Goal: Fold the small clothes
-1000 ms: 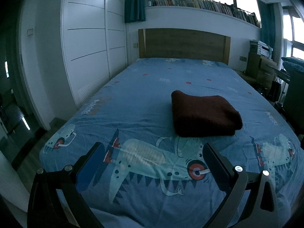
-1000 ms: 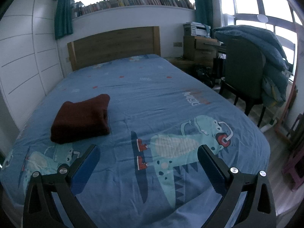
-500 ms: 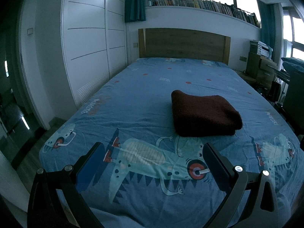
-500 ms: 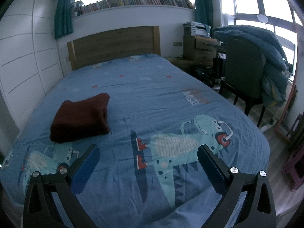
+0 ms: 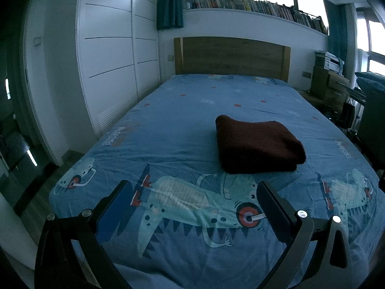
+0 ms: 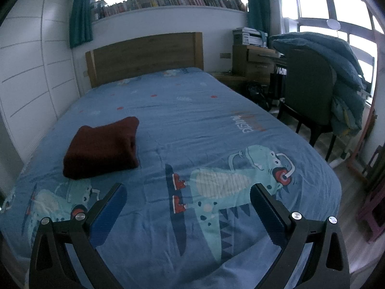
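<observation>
A dark red garment point(image 5: 257, 144), folded into a thick rectangle, lies flat on the blue dinosaur-print bed sheet point(image 5: 180, 125). It also shows in the right wrist view point(image 6: 103, 144), at the left. My left gripper point(image 5: 195, 187) is open and empty, held above the foot of the bed, short of the garment. My right gripper point(image 6: 187, 190) is open and empty, above the sheet to the right of the garment.
A wooden headboard point(image 5: 231, 57) stands at the far end. White wardrobe doors point(image 5: 108, 67) run along the bed's left side. A chair draped with a blue quilt point(image 6: 320, 77) and a wooden cabinet point(image 6: 252, 60) stand to the right of the bed.
</observation>
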A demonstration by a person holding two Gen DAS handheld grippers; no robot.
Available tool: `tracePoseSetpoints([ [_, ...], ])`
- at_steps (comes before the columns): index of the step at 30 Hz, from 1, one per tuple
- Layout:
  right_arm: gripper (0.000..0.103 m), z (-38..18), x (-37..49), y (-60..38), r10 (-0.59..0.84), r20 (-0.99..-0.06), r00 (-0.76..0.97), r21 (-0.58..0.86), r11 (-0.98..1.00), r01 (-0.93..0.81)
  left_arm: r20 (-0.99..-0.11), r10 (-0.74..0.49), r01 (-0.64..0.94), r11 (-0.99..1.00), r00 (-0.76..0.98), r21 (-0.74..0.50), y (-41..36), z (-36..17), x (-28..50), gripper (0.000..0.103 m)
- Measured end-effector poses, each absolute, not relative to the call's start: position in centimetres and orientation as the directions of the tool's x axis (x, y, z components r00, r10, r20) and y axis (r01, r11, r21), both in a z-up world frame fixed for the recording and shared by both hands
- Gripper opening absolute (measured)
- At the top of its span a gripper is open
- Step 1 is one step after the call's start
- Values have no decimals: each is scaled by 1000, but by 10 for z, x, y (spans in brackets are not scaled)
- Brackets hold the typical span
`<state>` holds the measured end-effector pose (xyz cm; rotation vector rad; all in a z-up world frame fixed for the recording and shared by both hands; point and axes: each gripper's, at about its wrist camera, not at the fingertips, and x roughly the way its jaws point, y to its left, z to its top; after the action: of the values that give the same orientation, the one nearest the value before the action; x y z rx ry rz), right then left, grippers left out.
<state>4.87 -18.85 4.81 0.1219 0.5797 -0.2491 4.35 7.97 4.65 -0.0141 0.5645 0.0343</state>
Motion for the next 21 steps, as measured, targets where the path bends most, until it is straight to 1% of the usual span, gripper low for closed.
tracePoseSetpoints([
  [21,102,45,49,-194,-196,-562,804,39,964,262,-540,7,-9,1000,842,-2,75,45,48,101],
])
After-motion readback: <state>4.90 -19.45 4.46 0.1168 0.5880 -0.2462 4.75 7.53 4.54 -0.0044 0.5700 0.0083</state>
